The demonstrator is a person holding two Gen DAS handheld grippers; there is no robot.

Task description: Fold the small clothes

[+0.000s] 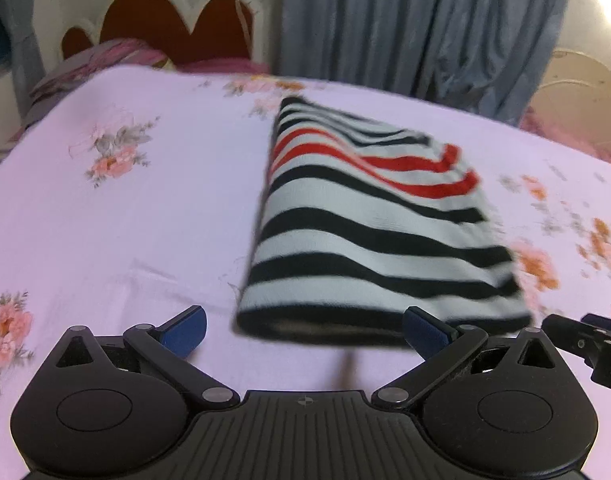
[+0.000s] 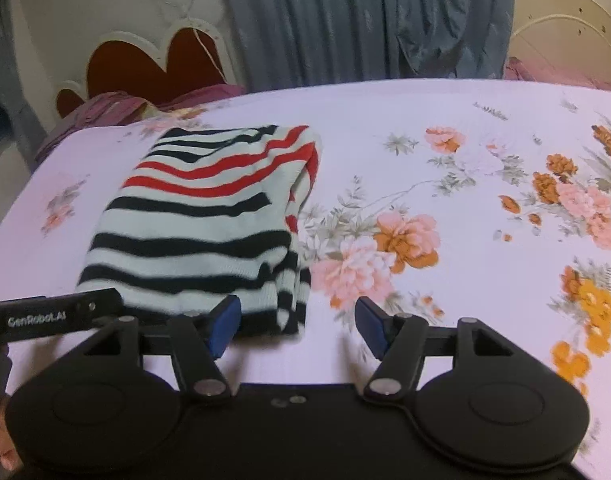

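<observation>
A small striped knit garment (image 1: 369, 224), white with black and red stripes, lies folded into a long rectangle on the floral bed sheet (image 1: 117, 216). My left gripper (image 1: 305, 332) is open, its blue pads wide apart at the garment's near edge, holding nothing. In the right wrist view the same garment (image 2: 201, 220) lies to the left, its layered edges at the near right corner. My right gripper (image 2: 297, 326) is open and empty, its left pad (image 2: 225, 324) beside that corner. The other gripper shows at each view's edge (image 2: 53, 316).
The bed has a pale pink sheet with large flower prints (image 2: 405, 240). A red and white headboard (image 1: 165, 24) and a purple pillow (image 1: 101, 60) stand at the far left. Grey-blue curtains (image 1: 417, 20) hang behind the bed.
</observation>
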